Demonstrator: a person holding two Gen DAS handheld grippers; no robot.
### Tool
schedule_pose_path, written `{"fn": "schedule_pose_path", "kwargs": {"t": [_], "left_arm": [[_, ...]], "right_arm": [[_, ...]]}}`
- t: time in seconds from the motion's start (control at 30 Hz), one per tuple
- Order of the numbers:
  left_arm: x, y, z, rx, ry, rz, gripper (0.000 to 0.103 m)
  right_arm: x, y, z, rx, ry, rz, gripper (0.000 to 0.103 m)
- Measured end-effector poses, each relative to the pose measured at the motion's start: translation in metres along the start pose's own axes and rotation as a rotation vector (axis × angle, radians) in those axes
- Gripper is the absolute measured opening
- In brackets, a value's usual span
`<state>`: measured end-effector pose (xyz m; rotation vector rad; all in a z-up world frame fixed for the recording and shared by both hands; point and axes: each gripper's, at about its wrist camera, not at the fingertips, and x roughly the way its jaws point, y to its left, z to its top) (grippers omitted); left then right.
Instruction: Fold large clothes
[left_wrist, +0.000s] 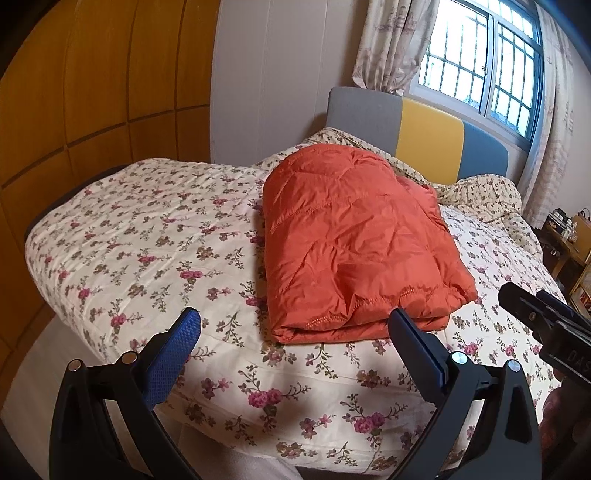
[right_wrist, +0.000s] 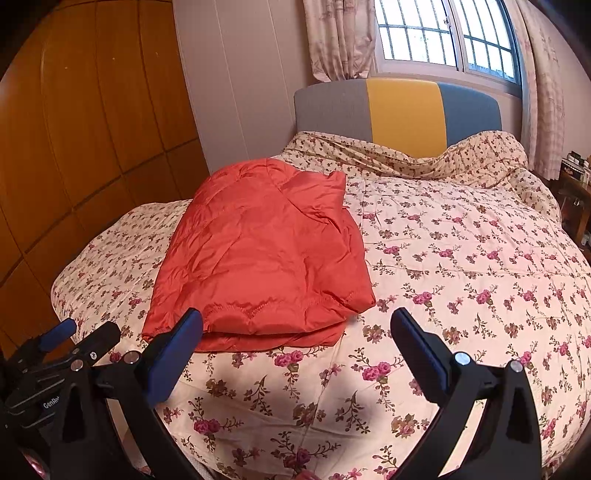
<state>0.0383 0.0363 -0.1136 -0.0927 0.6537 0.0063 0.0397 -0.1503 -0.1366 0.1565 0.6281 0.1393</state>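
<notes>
An orange quilted jacket (left_wrist: 354, 243) lies folded into a compact rectangle on the floral bedspread (left_wrist: 147, 236). It also shows in the right wrist view (right_wrist: 266, 254), left of centre. My left gripper (left_wrist: 295, 325) is open and empty, held just short of the jacket's near folded edge. My right gripper (right_wrist: 295, 325) is open and empty, above the bedspread (right_wrist: 461, 266), to the right of the jacket's near edge. The right gripper also shows at the right edge of the left wrist view (left_wrist: 546, 321). The left gripper shows at the lower left of the right wrist view (right_wrist: 62, 350).
A grey, yellow and blue headboard (right_wrist: 402, 110) stands under a barred window (right_wrist: 443, 33) with curtains. A crumpled floral quilt (right_wrist: 480, 158) lies along the head of the bed. Wooden wardrobe doors (left_wrist: 92, 92) line the left. A cluttered side table (left_wrist: 569, 236) stands at right.
</notes>
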Motion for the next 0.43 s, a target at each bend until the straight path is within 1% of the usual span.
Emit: {"fn": "schedule_pose_path", "kwargs": {"t": [0.1,0.2,0.3,0.43], "left_arm": [[-0.001,-0.003,0.0,0.028,-0.01,0.015,0.1],[0.0,-0.002,0.0,0.027,-0.01,0.012,0.1],[0.004,0.001,0.0,0.012,0.004,0.015,0.1],[0.014,0.007,0.0,-0.009,0.043,0.013,0.1]], "right_arm": [[0.002,-0.001,0.0,0.006,0.006,0.001,0.101],[0.004,-0.002,-0.001,0.007,0.009,-0.003,0.101],[0.006,-0.004,-0.002,0.011,0.016,-0.004,0.101],[0.016,-0.013,-0.006,0.022,0.04,-0.022,0.101]]}}
